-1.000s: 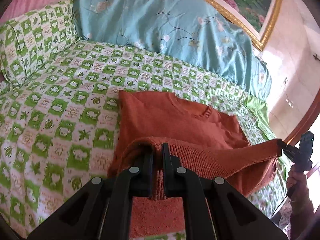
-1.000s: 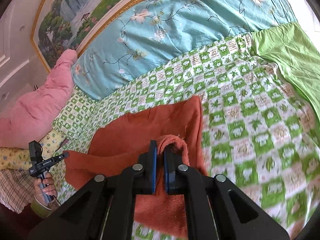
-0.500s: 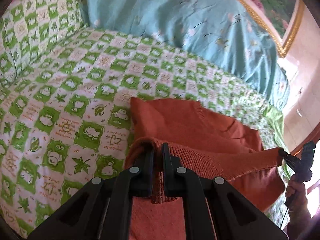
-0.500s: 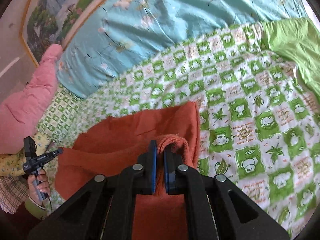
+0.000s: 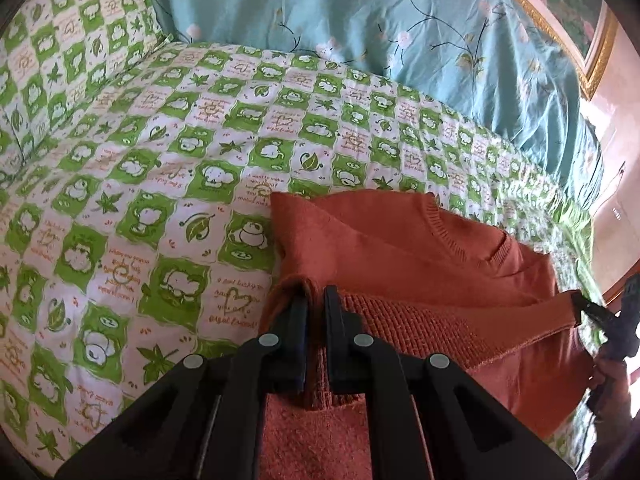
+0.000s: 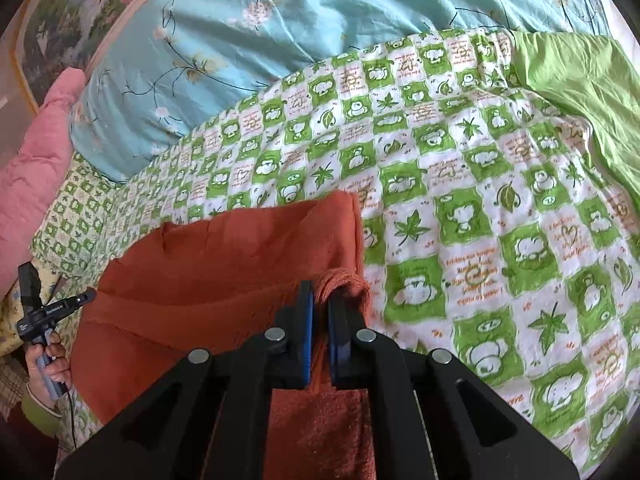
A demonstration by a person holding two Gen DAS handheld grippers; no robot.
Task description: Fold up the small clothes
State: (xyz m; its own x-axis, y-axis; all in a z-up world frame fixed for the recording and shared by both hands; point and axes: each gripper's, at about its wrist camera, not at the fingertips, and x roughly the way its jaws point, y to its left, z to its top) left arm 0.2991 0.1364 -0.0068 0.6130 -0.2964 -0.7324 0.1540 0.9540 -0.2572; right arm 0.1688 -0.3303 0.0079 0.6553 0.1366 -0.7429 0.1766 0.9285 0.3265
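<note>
Covering the bed (image 5: 168, 184), a green-checked sheet (image 6: 460, 208).

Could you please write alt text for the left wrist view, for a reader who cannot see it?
The black two-finger left gripper is shut on a folded edge of a rust-orange knitted sweater lying on a green-and-white checked bedspread. At far right, the right gripper pinches the same edge; a light blue floral quilt lies behind.

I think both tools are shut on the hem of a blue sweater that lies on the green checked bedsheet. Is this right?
Not quite: the sweater is rust orange, not blue, as both wrist views show. The rest holds: the left tool and the right tool are each shut on its hem, over the green checked bedsheet.
</note>
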